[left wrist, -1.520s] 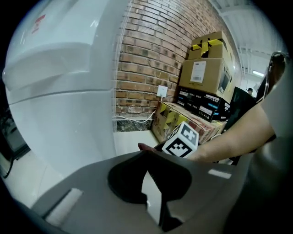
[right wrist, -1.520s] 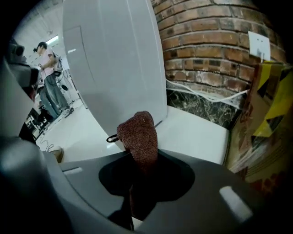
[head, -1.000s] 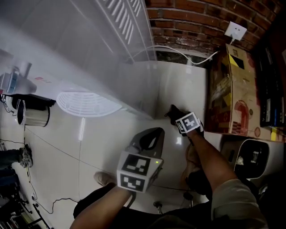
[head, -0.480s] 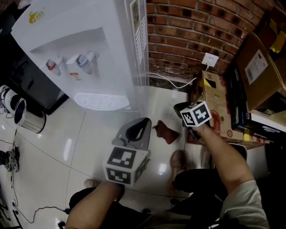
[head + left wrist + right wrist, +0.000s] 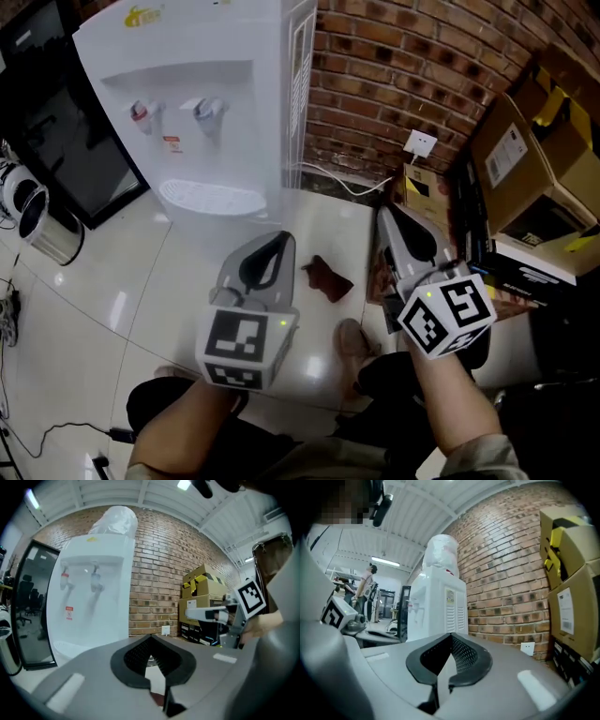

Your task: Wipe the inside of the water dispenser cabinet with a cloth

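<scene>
The white water dispenser [image 5: 211, 103] stands against the brick wall; its lower cabinet front does not show from above. A brown cloth [image 5: 326, 278] lies crumpled on the tiled floor in front of it, between the two grippers and well below them. My left gripper [image 5: 282, 240] is shut and empty, held level and pointing at the dispenser [image 5: 89, 597]. My right gripper [image 5: 385, 214] is shut too; its jaws have just been closing with nothing between them. It points level toward the dispenser [image 5: 438, 606] and the wall.
Cardboard boxes [image 5: 525, 159] are stacked to the right, beside a wall socket [image 5: 419, 143] with a white cable. A metal bin [image 5: 37, 220] and a dark glass-fronted cabinet [image 5: 56, 122] are on the left. The person's shoe [image 5: 354, 339] is near the cloth.
Both grippers have risen from near the floor to level. The right one has left the cloth on the floor and shut. The dispenser's front has come into view.
</scene>
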Available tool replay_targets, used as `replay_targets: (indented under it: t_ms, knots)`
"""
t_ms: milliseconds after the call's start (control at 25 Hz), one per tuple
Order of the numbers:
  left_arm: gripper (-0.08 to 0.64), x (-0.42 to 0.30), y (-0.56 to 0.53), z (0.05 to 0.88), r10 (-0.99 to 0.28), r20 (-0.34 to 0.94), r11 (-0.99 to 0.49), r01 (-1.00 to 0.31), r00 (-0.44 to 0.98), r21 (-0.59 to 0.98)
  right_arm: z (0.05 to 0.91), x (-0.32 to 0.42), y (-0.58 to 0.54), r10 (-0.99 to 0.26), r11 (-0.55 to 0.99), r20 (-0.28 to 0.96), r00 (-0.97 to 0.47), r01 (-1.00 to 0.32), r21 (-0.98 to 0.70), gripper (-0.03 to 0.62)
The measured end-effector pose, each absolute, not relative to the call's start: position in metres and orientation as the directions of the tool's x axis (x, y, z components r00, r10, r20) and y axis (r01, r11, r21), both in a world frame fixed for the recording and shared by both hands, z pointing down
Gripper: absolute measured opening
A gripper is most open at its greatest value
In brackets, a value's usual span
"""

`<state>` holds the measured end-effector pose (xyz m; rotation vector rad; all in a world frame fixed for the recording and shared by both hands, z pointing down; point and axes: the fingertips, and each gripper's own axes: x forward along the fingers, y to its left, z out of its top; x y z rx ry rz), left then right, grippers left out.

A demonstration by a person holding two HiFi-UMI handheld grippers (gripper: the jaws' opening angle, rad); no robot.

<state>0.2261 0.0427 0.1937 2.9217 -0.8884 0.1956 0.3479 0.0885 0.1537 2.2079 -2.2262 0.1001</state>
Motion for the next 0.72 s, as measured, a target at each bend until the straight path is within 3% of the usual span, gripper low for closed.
replay_targets:
  t_ms: [320, 720]
  knots:
    - [0.000, 0.212, 0.023, 0.173, -0.621, 0.092, -0.777, -0.627, 0.778, 0.055, 0.178, 0.328, 0.085, -0.989, 0.077, 0.128, -0.076, -0.997, 0.007, 0.011]
    - [0.000, 0.232, 0.022, 0.186, -0.590, 0.114, -0.798, -0.599, 0.799, 0.067, 0.179, 0.335, 0.077, -0.989, 0.065, 0.134, -0.063, -0.998, 0.007, 0.011]
